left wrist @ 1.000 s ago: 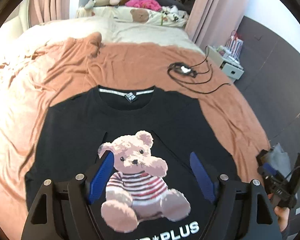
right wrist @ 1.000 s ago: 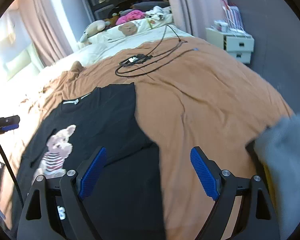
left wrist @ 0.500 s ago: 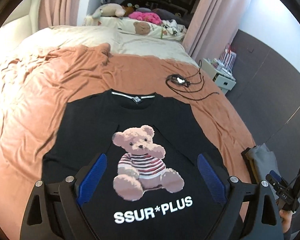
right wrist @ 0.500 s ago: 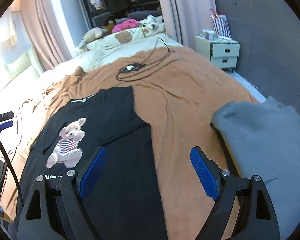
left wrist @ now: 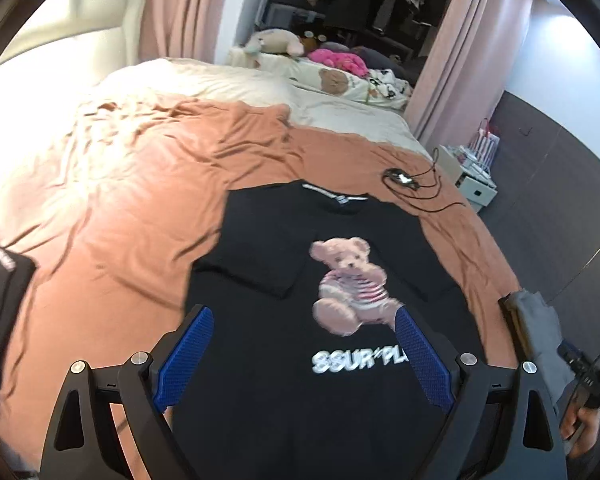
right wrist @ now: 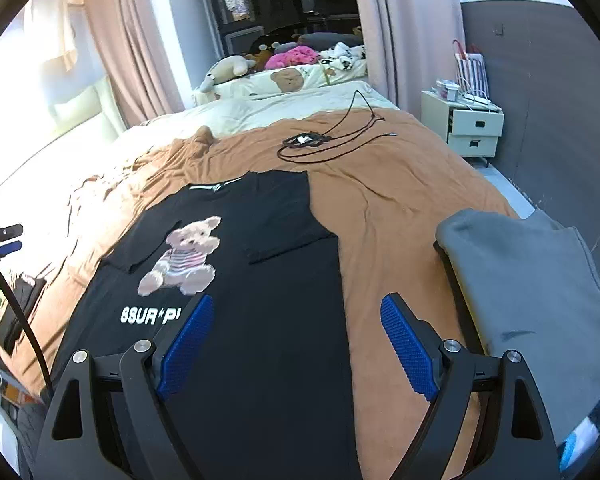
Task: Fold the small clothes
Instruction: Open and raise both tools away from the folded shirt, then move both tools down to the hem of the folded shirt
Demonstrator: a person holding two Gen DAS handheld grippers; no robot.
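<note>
One black T-shirt (left wrist: 300, 360) is laid flat, front up, on the near part of the brown bedspread (left wrist: 140, 208), collar toward the far end. Both sleeves are folded inward over the chest. One teddy-bear print (left wrist: 350, 284) in a striped top is shown on the front; beneath it white lettering is partly read as "SSUR*PL", the rest being hidden behind a gripper finger. A white strip is seen inside the collar; its writing cannot be read.

One grey garment (right wrist: 532, 292), folded, is placed at the right near edge of the bed. One dark item with a white label (left wrist: 0, 280) is seen at the left edge; its text is too blurred to read.

One cable coil (right wrist: 312, 144) is laid far right on the bedspread. One white two-drawer cabinet (right wrist: 474, 130) is stood by the right wall. Several plush toys (right wrist: 260, 62) are heaped at the far end.

Left gripper (left wrist: 300, 354): jaws released, having just been widened, poised above the shirt's lower front, nothing grasped. Right gripper (right wrist: 296, 340): jaws released wide, held over the shirt's right edge, nothing grasped.
</note>
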